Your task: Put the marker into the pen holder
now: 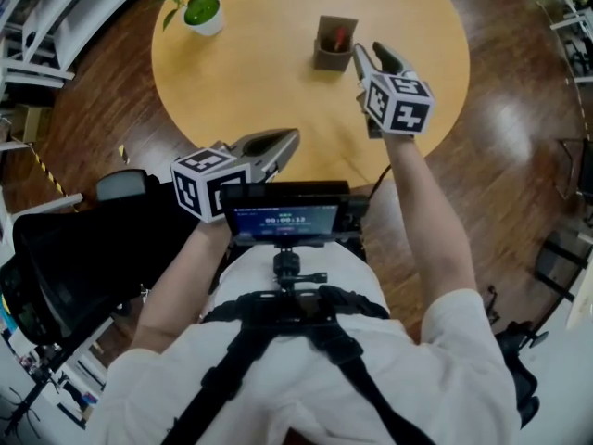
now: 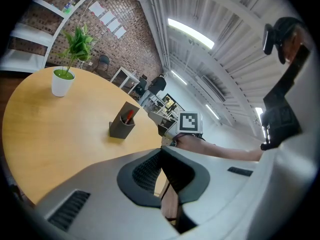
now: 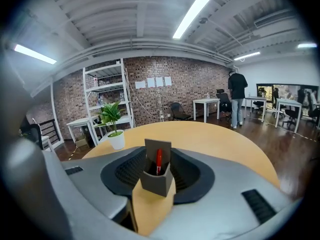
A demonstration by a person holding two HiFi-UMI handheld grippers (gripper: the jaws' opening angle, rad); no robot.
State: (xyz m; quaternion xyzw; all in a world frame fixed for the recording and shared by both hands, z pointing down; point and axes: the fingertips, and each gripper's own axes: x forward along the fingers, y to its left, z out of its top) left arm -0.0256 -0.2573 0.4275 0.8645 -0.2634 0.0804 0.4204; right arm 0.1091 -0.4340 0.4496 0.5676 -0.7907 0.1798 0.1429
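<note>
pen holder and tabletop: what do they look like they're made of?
Pen holder: probably plastic, possibly 3D-printed. It has flat grey matte faces with no gloss.
Table: wood or wood-look laminate, can't tell which. It is an even tan, smooth, with a soft sheen.

table [image 1: 259,54]: pale wood, smooth, soft satin sheen
floor [image 1: 500,109]: dark wood boards, glossy, bright reflections
pen holder [image 3: 156,176]: grey, matt, looks plastic
marker [image 3: 159,161]: red, smooth, slight gloss, looks plastic
pot [image 1: 206,17]: white, smooth, glossy; ceramic or plastic not resolved
left gripper [image 1: 295,135]: grey plastic shell, smooth, satin
right gripper [image 1: 367,48]: same grey shell; pads [image 3: 125,171] black, finely textured, matt, rubber-like
shirt [image 1: 463,341]: white cloth, matt
straps [image 1: 357,369]: black woven webbing, matt
wall [image 3: 180,89]: bare brick, rough
</note>
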